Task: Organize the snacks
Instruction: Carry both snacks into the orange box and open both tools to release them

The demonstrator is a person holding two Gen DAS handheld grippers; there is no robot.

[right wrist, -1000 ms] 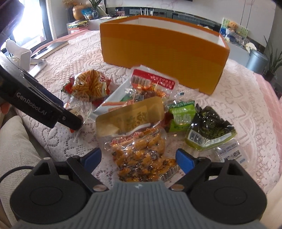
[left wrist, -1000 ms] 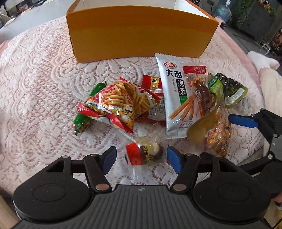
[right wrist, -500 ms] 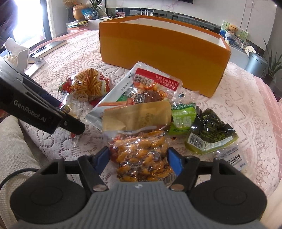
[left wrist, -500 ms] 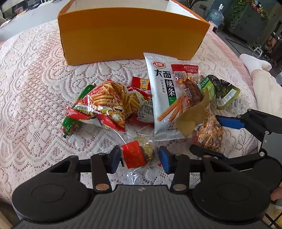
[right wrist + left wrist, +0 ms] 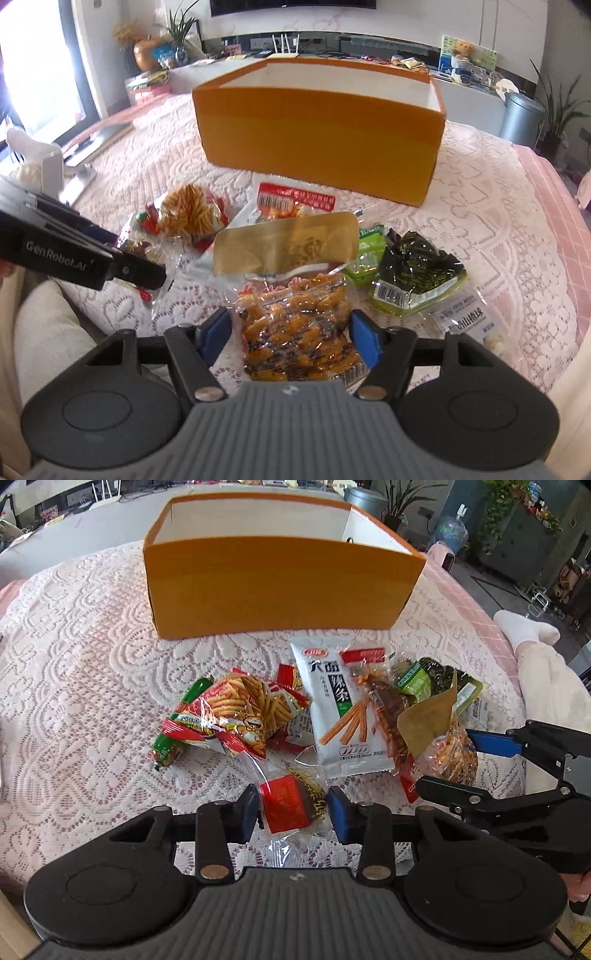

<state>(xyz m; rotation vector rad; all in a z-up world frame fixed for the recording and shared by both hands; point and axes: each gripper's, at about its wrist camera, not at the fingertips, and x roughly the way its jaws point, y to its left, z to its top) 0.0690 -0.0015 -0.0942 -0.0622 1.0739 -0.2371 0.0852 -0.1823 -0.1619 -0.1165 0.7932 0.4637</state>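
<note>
My left gripper (image 5: 291, 808) is shut on a small clear-wrapped snack with a red label (image 5: 290, 805) and holds it above the lace tablecloth. My right gripper (image 5: 290, 332) is shut on a clear bag of orange fried snacks with a gold top flap (image 5: 295, 325), lifted off the cloth; it also shows in the left wrist view (image 5: 454, 753). An open orange box (image 5: 273, 587) stands behind the snack pile; it also shows in the right wrist view (image 5: 317, 136).
On the cloth lie a red stick-snack bag (image 5: 236, 712), a white spicy-strip packet (image 5: 340, 709), a green packet (image 5: 364, 251), a dark green pickle pouch (image 5: 413, 273) and a small white packet (image 5: 465, 321). The table edge is near me.
Both grippers closed on their snacks and lifted them, rising and pulling back from the pile. The orange box now shows its inside.
</note>
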